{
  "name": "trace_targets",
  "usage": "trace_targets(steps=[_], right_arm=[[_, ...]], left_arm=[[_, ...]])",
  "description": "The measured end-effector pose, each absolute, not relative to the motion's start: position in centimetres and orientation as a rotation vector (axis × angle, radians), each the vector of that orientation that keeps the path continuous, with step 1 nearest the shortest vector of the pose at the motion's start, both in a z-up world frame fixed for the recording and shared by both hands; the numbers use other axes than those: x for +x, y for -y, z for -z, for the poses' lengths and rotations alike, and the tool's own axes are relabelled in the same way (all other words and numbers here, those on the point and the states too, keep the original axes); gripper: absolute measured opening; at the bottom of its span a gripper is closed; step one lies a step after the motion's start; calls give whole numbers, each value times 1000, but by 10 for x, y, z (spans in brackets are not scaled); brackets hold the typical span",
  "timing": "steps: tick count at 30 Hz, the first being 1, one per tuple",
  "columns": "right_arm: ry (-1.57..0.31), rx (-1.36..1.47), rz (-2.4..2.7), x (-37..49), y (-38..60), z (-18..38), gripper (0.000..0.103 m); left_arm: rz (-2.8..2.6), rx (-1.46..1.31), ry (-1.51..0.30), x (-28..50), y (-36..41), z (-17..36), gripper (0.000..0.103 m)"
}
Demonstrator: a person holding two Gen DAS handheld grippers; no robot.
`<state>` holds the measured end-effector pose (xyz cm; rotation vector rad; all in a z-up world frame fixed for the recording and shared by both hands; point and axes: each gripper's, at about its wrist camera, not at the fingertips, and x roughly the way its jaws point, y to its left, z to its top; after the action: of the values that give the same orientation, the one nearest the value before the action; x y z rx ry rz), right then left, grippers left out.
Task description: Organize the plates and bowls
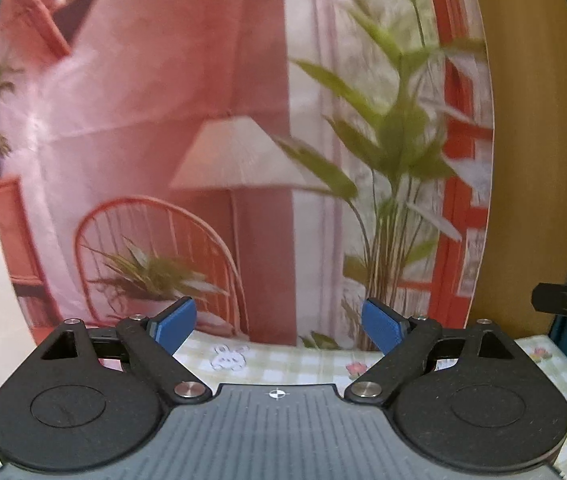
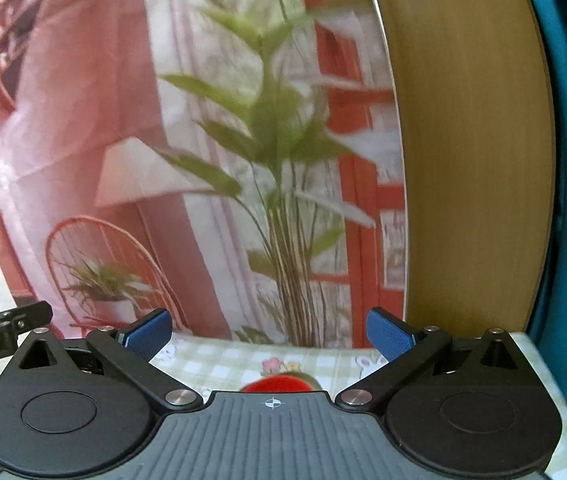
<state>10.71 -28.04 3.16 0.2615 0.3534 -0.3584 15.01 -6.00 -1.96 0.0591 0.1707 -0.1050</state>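
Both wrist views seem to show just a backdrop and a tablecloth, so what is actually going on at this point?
Nothing is being handled. The left gripper and the right gripper are both open and empty, held side by side above a green checked tablecloth, facing a printed backdrop of a pink room with a lamp and plants. The only possible dish in sight is a red round object peeking out just beneath the right gripper; too little shows to tell whether it is a plate or a bowl.
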Motion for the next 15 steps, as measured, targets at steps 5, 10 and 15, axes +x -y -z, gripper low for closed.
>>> trace_targets(steps=[5, 10, 15], right_arm=[[-327, 264, 342, 82, 266, -49, 103], [-316, 251, 358, 65, 254, -58, 103], [-288, 230, 373, 49, 245, -69, 103]], left_arm=[[133, 24, -167, 122, 53, 9, 91], [150, 21, -157, 100, 53, 4, 91], [150, 17, -151, 82, 52, -5, 91]])
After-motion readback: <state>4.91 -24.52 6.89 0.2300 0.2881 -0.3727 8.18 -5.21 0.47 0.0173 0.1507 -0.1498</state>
